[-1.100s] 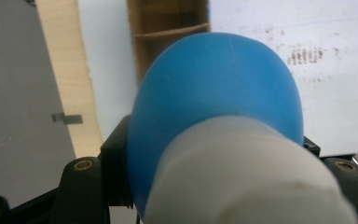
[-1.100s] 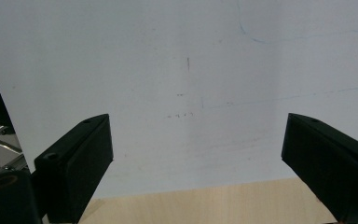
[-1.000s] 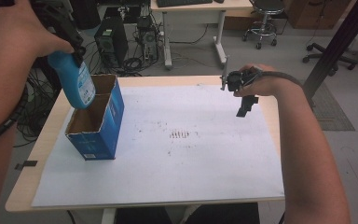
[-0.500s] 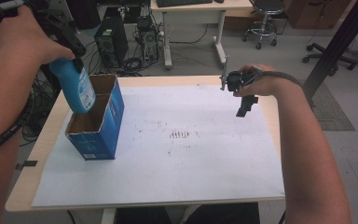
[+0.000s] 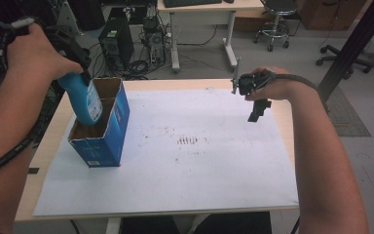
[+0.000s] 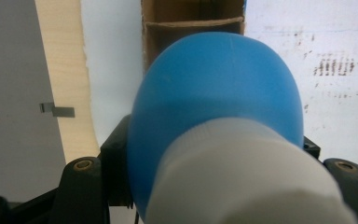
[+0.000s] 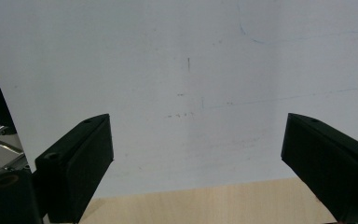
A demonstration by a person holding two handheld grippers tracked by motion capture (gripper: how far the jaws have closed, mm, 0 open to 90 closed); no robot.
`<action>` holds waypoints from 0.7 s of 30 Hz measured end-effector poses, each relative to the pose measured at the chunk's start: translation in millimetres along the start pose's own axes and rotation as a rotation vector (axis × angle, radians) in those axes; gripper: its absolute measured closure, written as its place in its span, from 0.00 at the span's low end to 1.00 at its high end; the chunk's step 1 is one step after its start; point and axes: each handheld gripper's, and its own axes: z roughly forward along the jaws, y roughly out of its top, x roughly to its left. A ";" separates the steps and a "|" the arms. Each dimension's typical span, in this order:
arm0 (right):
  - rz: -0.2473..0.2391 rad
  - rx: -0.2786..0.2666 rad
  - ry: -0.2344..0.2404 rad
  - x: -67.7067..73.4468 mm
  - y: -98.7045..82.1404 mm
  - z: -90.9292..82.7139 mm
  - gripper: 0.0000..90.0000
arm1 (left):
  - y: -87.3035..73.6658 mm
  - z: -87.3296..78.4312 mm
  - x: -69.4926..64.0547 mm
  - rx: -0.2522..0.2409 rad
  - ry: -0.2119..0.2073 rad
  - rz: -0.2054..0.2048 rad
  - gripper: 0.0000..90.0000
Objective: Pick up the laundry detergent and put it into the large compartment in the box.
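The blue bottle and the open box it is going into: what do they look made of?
Bottle: probably plastic, with a smooth, softly glossy blue body and a white ribbed cap. Box: cardboard, with raw brown inner walls and a printed blue outside.

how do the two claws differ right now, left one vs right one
The left claw is shut on a blue bottle; the right claw is open with nothing between its jaws. The left claw hangs over the open blue box at the table's left side, the bottle's lower end inside it; the right claw hovers above the white sheet near the far right edge. Both have black jaws.
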 end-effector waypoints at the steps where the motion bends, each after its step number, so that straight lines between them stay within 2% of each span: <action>1: 0.000 0.000 0.000 0.0 0.0 0.0 0.10 | 0.0 0.0 0.0 0.000 0.000 0.000 0.42; 9: 0.003 0.000 0.003 -0.2 1.9 1.7 0.10 | -0.6 20.3 -4.2 0.012 -0.004 0.028 0.42; 21: -0.002 0.004 0.004 -0.1 5.1 3.5 0.10 | -1.6 52.1 -7.9 0.027 0.005 0.024 0.42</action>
